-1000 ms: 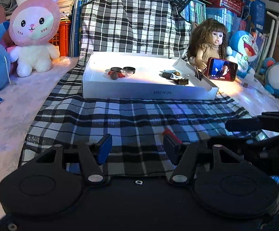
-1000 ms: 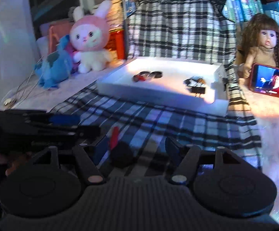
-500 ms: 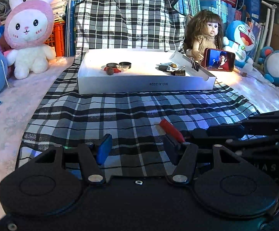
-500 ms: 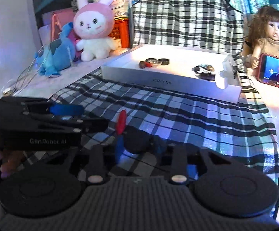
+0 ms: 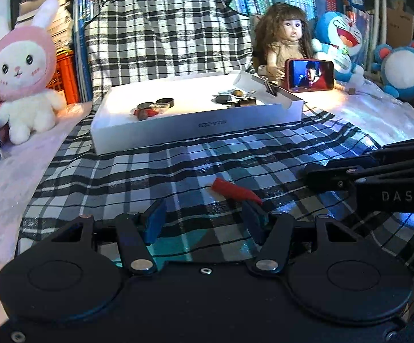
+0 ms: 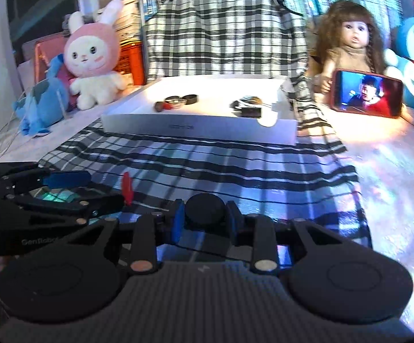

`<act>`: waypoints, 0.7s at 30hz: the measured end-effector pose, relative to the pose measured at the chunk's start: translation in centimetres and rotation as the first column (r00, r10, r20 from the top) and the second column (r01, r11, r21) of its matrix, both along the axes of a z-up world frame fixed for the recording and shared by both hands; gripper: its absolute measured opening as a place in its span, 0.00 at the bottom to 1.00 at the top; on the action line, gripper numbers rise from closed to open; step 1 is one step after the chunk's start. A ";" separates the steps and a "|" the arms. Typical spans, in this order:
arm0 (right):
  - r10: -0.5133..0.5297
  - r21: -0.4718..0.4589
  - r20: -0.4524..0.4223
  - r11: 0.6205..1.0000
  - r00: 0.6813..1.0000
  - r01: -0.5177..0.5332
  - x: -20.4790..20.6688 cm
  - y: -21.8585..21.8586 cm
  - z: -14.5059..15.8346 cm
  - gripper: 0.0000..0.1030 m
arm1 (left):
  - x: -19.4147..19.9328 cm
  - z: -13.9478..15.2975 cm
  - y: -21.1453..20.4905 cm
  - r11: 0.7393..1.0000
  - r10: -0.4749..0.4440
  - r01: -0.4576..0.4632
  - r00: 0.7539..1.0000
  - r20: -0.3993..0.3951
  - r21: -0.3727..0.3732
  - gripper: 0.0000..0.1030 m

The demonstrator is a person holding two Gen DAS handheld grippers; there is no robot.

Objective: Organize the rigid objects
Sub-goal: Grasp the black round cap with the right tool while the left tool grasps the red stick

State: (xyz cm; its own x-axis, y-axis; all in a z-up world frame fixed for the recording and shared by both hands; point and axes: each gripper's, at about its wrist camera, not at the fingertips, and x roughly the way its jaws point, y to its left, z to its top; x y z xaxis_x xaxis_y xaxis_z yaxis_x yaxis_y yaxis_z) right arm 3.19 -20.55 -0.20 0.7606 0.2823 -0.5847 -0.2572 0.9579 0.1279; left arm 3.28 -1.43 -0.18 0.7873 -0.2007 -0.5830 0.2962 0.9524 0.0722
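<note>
My right gripper (image 6: pixel 204 224) is shut on a round black cap (image 6: pixel 205 211), held low over the plaid cloth (image 6: pixel 235 165). My left gripper (image 5: pixel 204 221) is open and empty. A red cone-shaped piece (image 5: pixel 235 191) lies on the cloth just ahead of the left gripper's right finger; it also shows in the right wrist view (image 6: pixel 127 187). A white tray (image 5: pixel 178 125) farther back holds small dark rings, a red piece and a binder clip; the right wrist view shows it too (image 6: pixel 201 125). The right gripper shows at the right edge of the left wrist view (image 5: pixel 378 174).
A pink bunny plush (image 5: pixel 24 71) and a blue plush stand at the left. A doll (image 5: pixel 284 43) with a lit phone (image 5: pixel 310 75) sits behind the tray's right end. Blue Doraemon plush toys (image 5: pixel 401 71) stand at the far right. Books line the back.
My right gripper closed on the black cap and lifted it away from the red piece. The left gripper stayed open, and the red piece now lies farther in front of it.
</note>
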 end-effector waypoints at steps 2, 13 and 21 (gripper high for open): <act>-0.015 0.004 0.002 1.000 1.000 0.015 0.0 -0.3 -0.4 0.36 | 0.0 -0.1 -0.4 1.000 -0.002 0.002 1.000 0.009 0.010 0.55; -0.022 -0.071 0.081 0.997 0.996 0.028 -1.1 0.7 -1.0 0.40 | 0.3 0.0 -1.1 0.999 0.012 -0.012 1.000 0.001 -0.043 0.55; -0.033 -0.048 0.086 0.998 0.996 0.037 -1.2 0.3 -1.1 0.41 | 0.2 -0.2 -1.6 0.995 0.037 -0.037 0.999 -0.003 -0.093 0.55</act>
